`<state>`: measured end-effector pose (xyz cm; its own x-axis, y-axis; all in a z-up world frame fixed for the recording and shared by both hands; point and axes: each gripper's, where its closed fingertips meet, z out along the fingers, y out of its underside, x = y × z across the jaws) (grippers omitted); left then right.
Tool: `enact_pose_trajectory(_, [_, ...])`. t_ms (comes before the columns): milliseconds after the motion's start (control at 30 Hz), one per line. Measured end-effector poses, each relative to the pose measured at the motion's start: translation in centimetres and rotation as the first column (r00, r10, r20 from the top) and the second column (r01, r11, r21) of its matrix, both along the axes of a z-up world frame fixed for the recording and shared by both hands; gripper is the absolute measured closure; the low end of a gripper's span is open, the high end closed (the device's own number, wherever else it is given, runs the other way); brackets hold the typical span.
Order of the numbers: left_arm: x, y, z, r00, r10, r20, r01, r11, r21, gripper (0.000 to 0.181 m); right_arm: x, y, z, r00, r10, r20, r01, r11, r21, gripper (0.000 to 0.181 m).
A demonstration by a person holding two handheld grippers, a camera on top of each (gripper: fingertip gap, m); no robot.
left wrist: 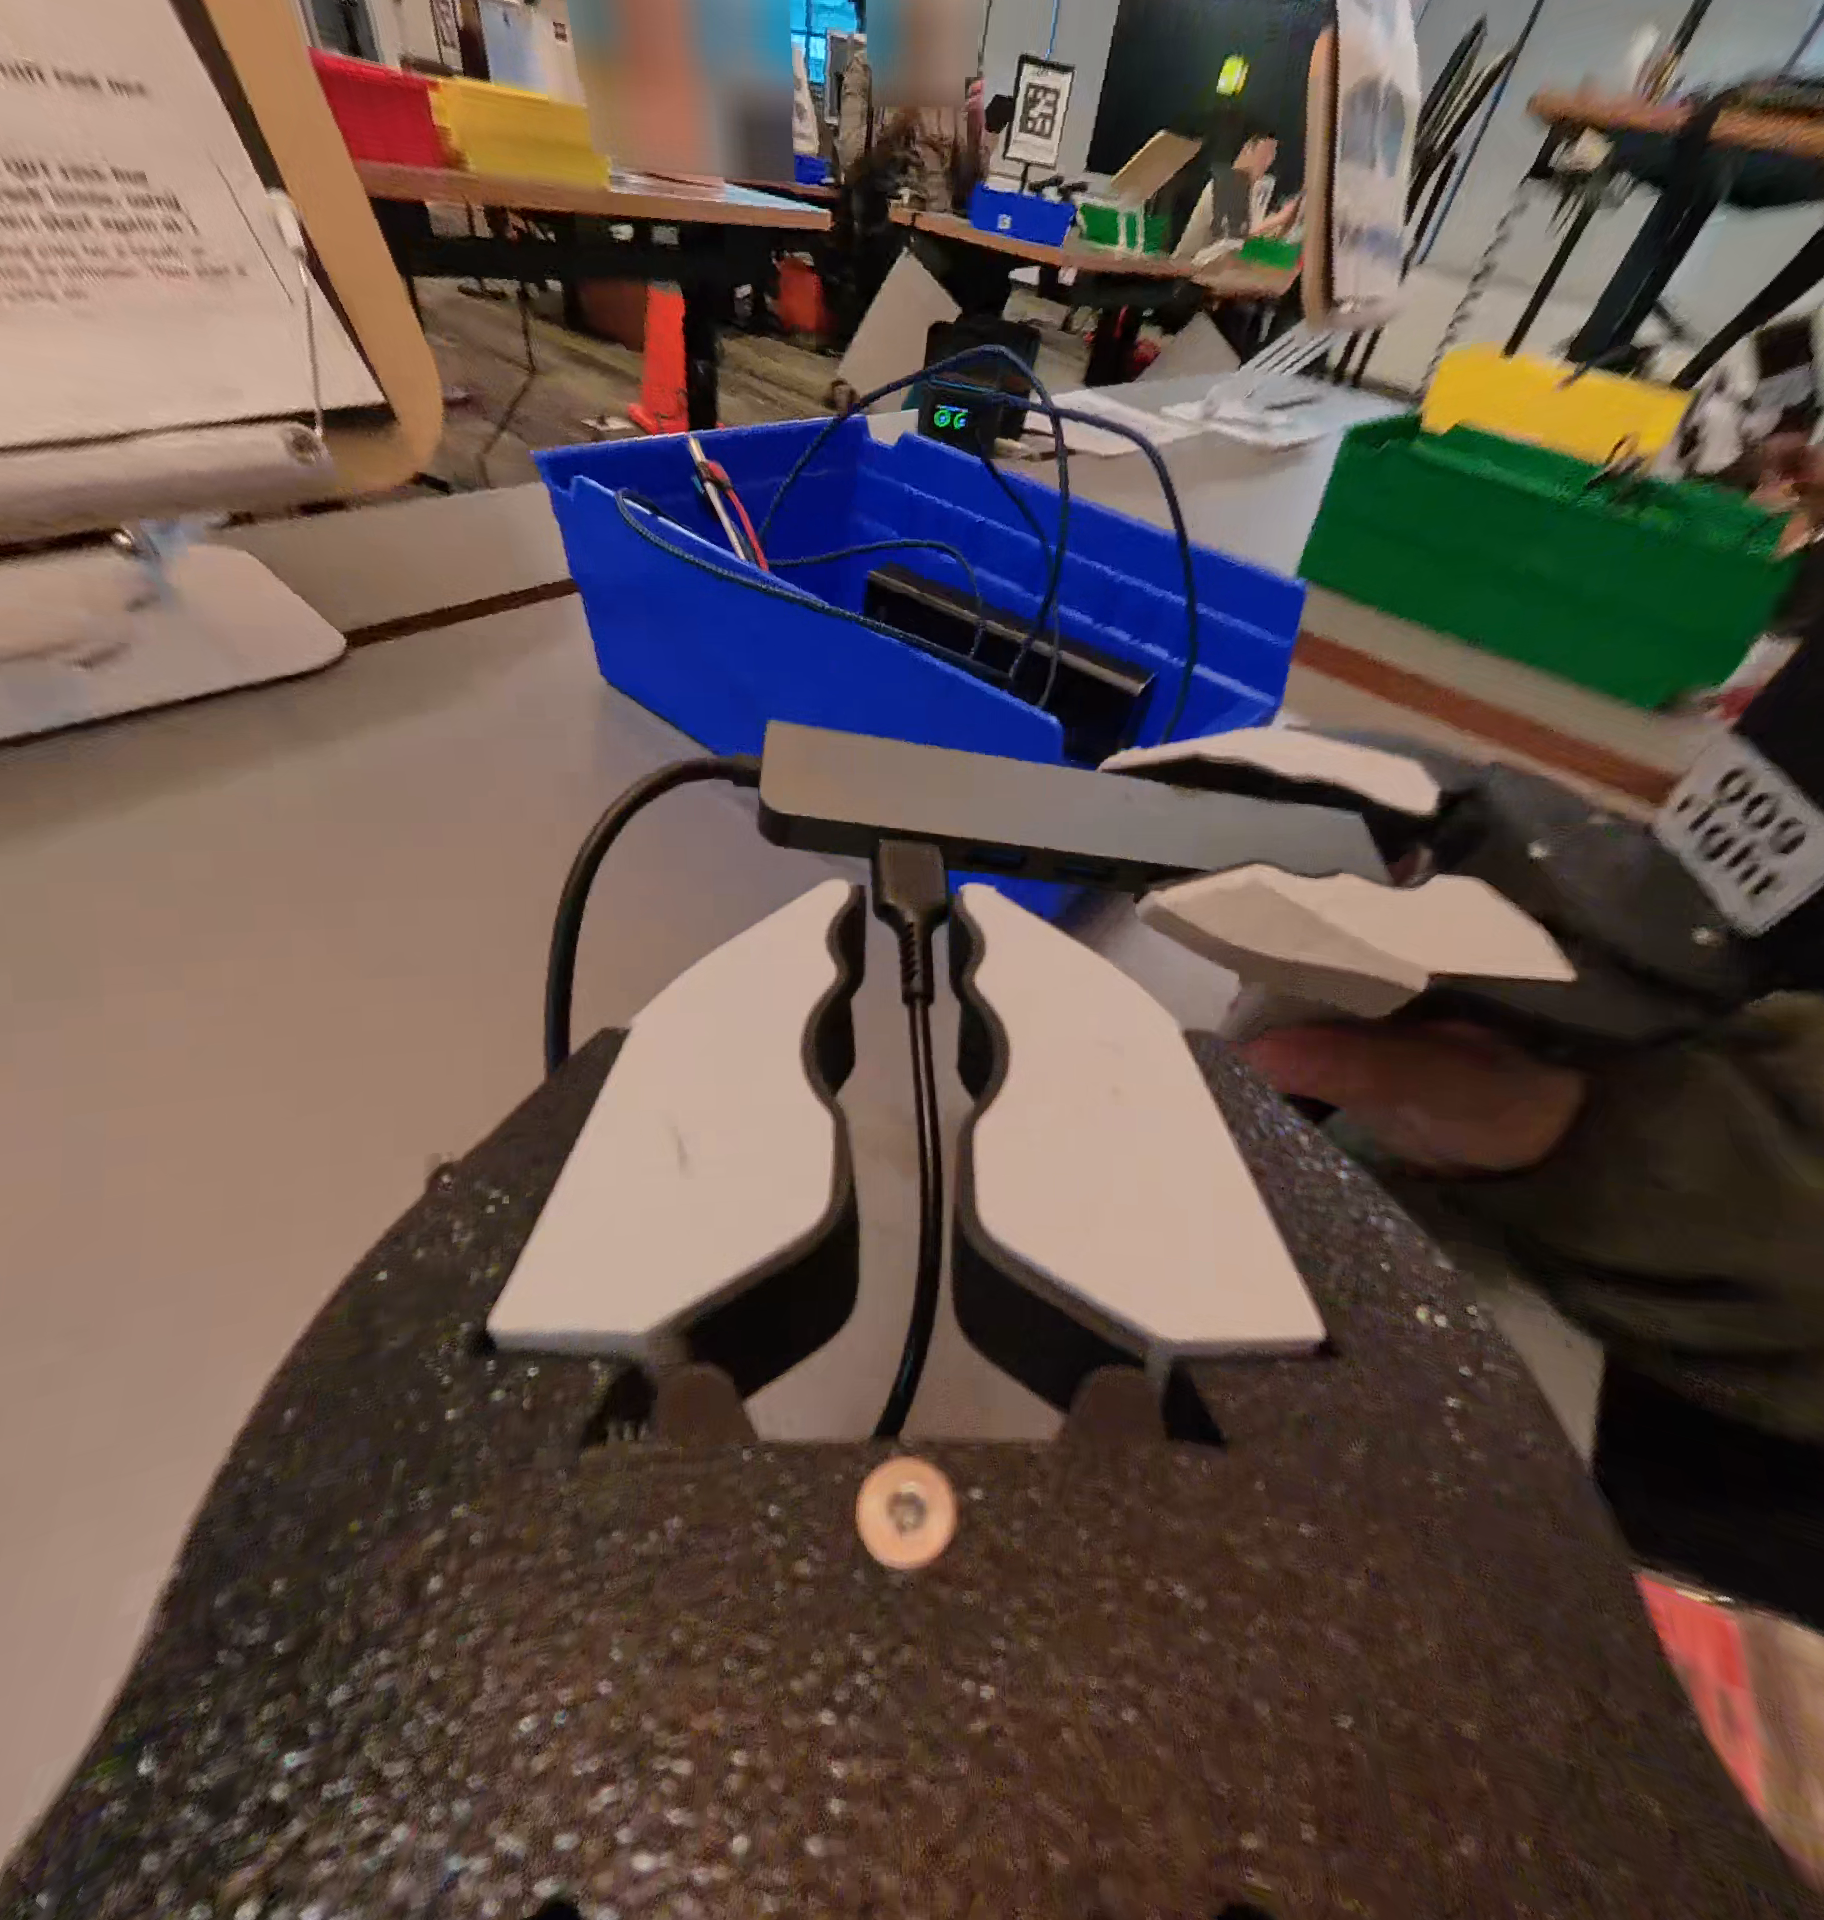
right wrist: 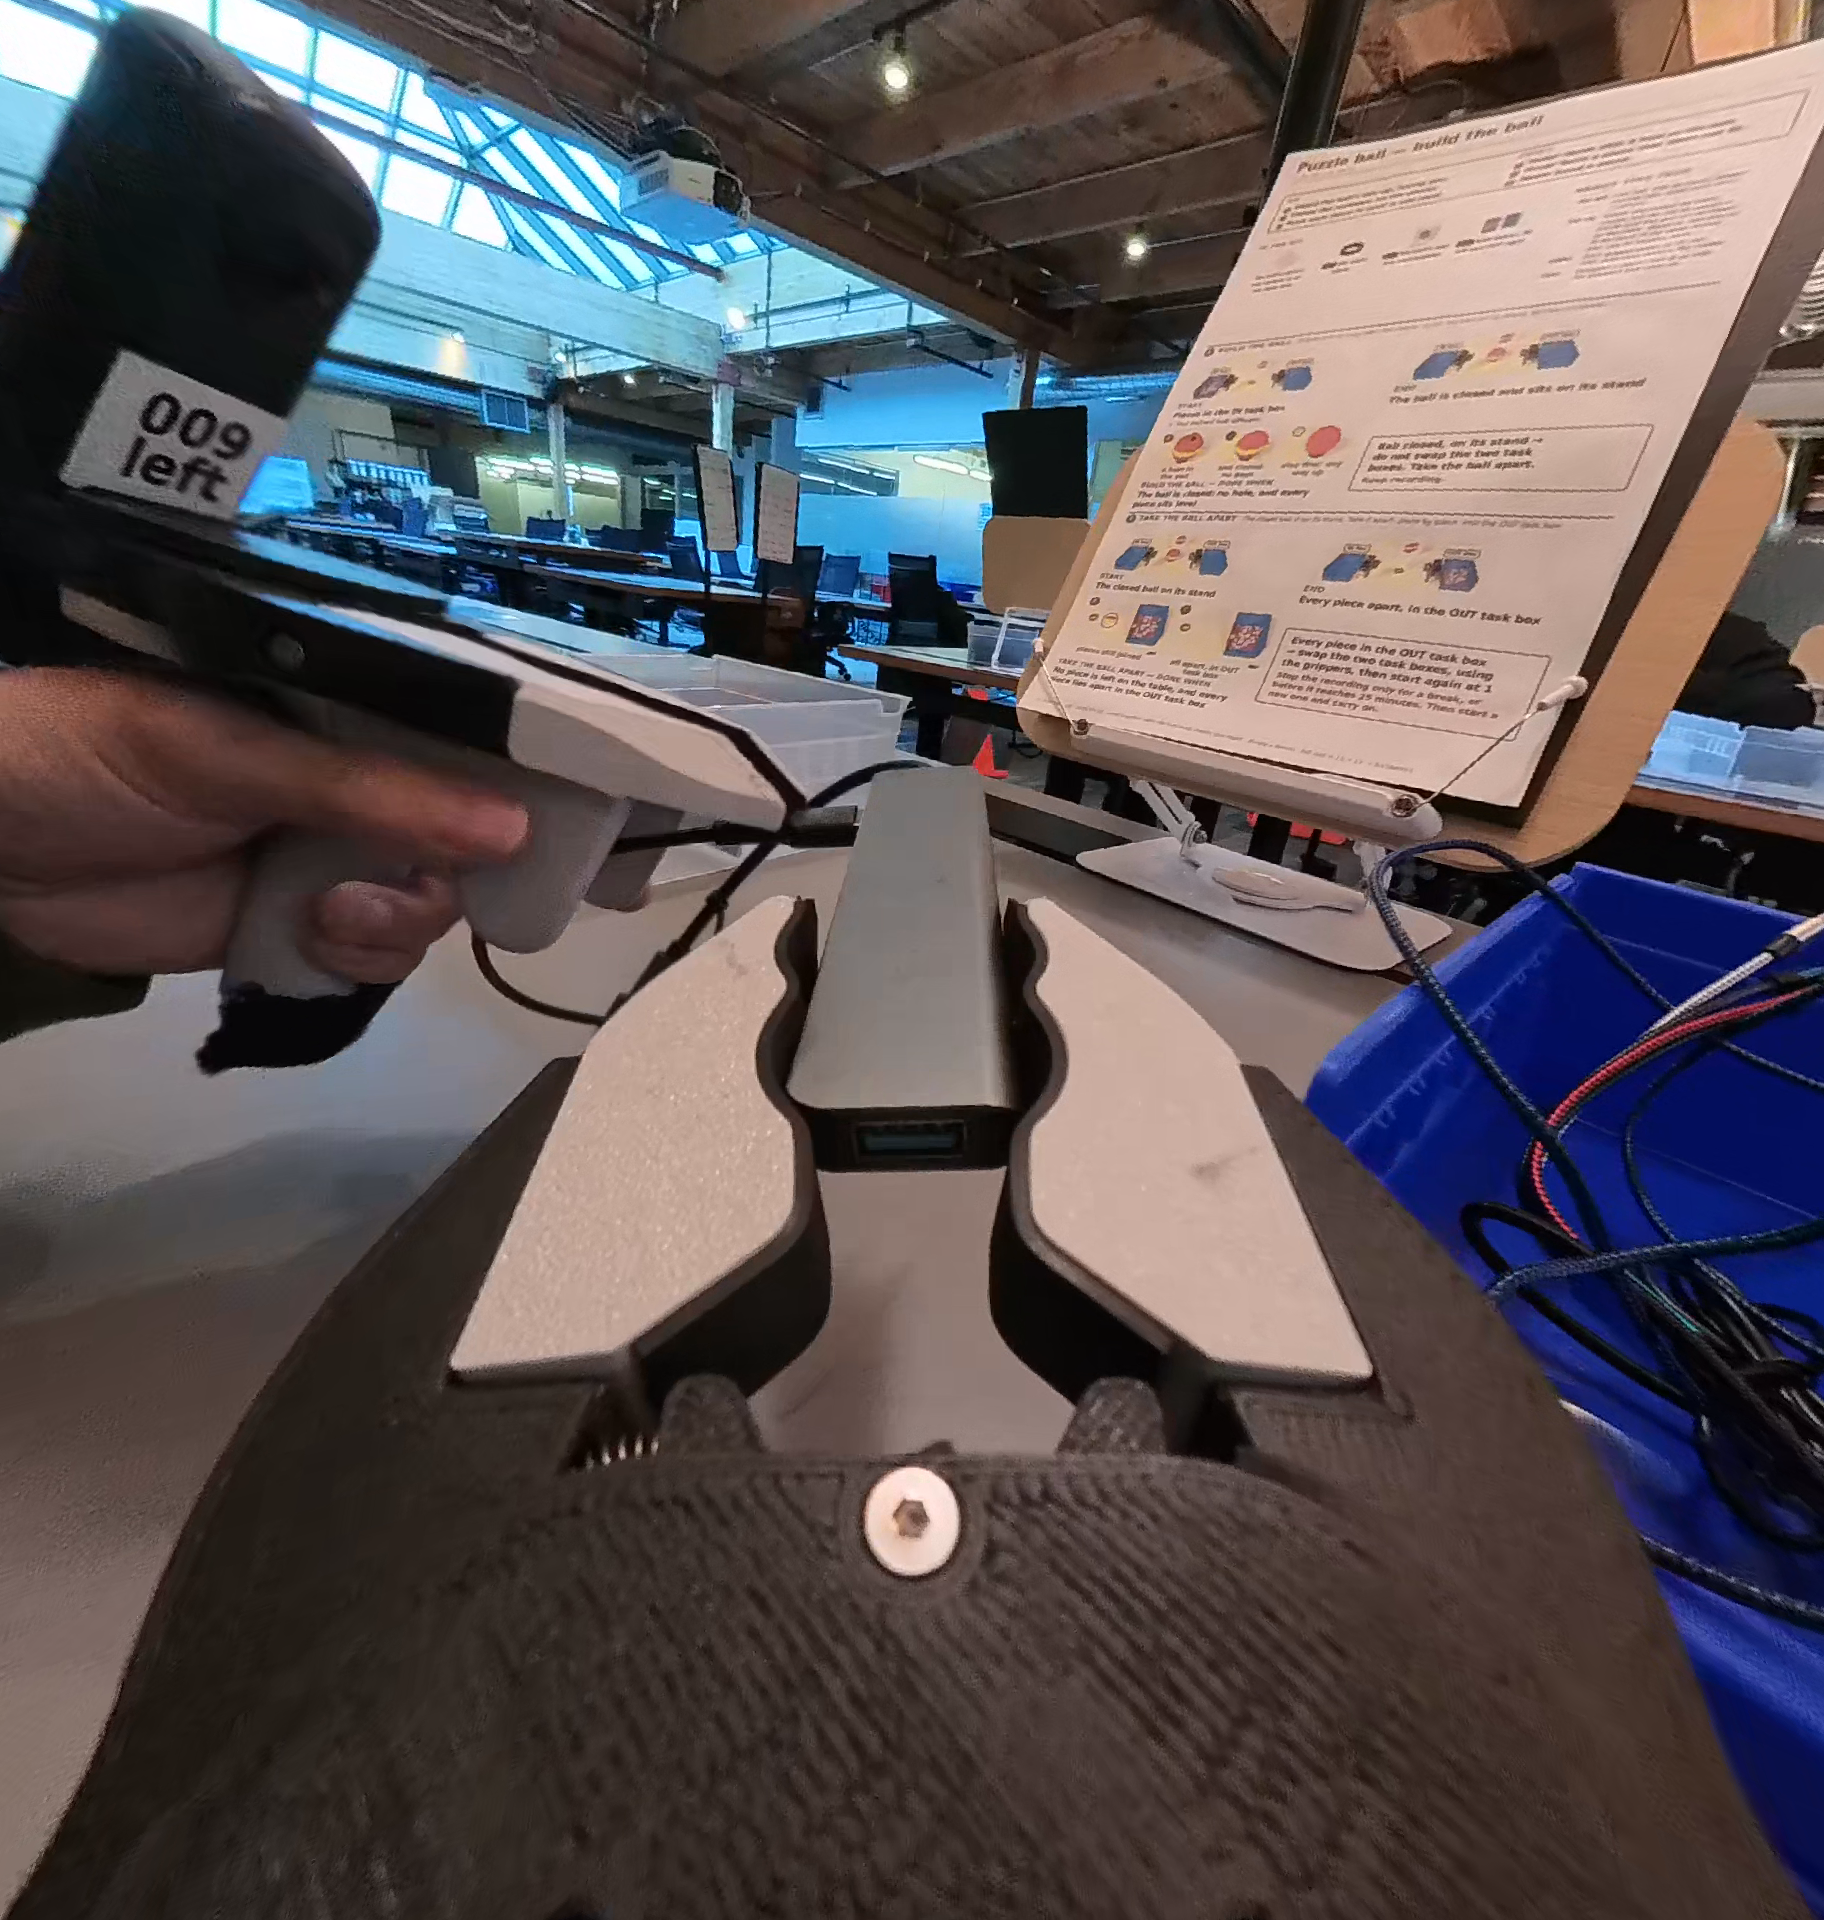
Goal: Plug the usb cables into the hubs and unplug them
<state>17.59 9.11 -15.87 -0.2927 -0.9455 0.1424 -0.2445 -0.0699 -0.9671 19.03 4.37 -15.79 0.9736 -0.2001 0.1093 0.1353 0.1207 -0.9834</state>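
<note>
1. Grey metal hub (left wrist: 1053, 805) is held above the surface (left wrist: 212, 987), clamped between the fingers of the right tongs (right wrist: 910, 971), which come in from the right in the left wrist view.
2. Black usb cable (left wrist: 923, 1091) is plugged into the hub's side; its plug sits between the tips of the left tongs (left wrist: 908, 914), which are nearly closed around it, though actual contact cannot be told.
3. Just behind the hub stands a blue bin (left wrist: 742, 644) holding more cables (right wrist: 1666, 1247).

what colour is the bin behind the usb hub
Blue. The bin shows best in the left wrist view, just behind the grey hub.
</note>
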Motion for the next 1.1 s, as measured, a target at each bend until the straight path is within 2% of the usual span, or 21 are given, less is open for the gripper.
enact_pose_trajectory(67, [0.0,0.0,-0.7,0.999,0.02,-0.039,-0.018,0.999,0.049,0.167,-0.1,0.1,0.0,1.0,-0.004,0.008,0.004,1.0,-0.005,0.146])
enact_pose_trajectory(133, [-0.1,-0.4,-1.2,0.997,0.0,-0.082,0.003,0.999,0.04,0.158,-0.1,0.0,0.0,1.0,-0.004,0.01,0.004,1.0,-0.001,0.146])
enact_pose_trajectory(167, [-0.1,-0.3,-1.4,0.996,0.013,-0.093,-0.009,0.999,0.045,0.16,-0.1,0.1,0.0,1.0,0.004,0.009,-0.004,1.0,-0.004,0.146])
enact_pose_trajectory(200, [-0.1,-0.1,-1.4,0.996,0.032,-0.087,-0.026,0.998,0.065,0.172,-0.2,0.1,0.0,1.0,0.003,0.012,-0.003,1.0,-0.005,0.146])
enact_pose_trajectory(467, [0.2,0.3,-1.6,0.992,0.126,-0.02,-0.117,0.96,0.256,0.176,0.0,0.2,-0.1,1.0,0.004,-0.004,-0.004,1.0,-0.015,0.146])
enact_pose_trajectory(767, [0.5,0.3,-1.2,0.99,0.14,-0.01,-0.133,0.959,0.252,0.176,0.3,0.1,0.0,1.0,-0.021,-0.011,0.02,1.0,-0.005,0.146])
enact_pose_trajectory(867, [0.4,-0.3,-0.4,0.995,0.098,0.007,-0.097,0.967,0.237,0.17,0.6,-0.2,0.5,0.998,-0.016,-0.068,0.019,0.999,0.042,0.146])
enact_pose_trajectory(933, [-0.6,-0.5,0.8,0.995,0.093,0.037,-0.099,0.967,0.237,0.142,1.0,-0.7,1.2,0.998,-0.026,-0.061,0.029,0.998,0.055,0.146])
enact_pose_trajectory(967, [-1.3,-0.2,1.7,0.993,0.103,0.065,-0.116,0.964,0.241,0.136,1.4,-1.2,1.8,0.998,-0.041,-0.051,0.044,0.997,0.063,0.146])
enact_pose_trajectory(1033, [-3.2,1.5,3.9,0.973,0.158,0.168,-0.194,0.955,0.225,0.133,2.4,-2.5,3.5,0.997,-0.065,-0.039,0.068,0.993,0.097,0.146])
enact_pose_trajectory(1100, [-5.1,4.7,5.1,0.942,0.241,0.235,-0.29,0.935,0.204,0.136,3.2,-4.2,5.9,0.995,-0.092,-0.031,0.096,0.983,0.155,0.146])
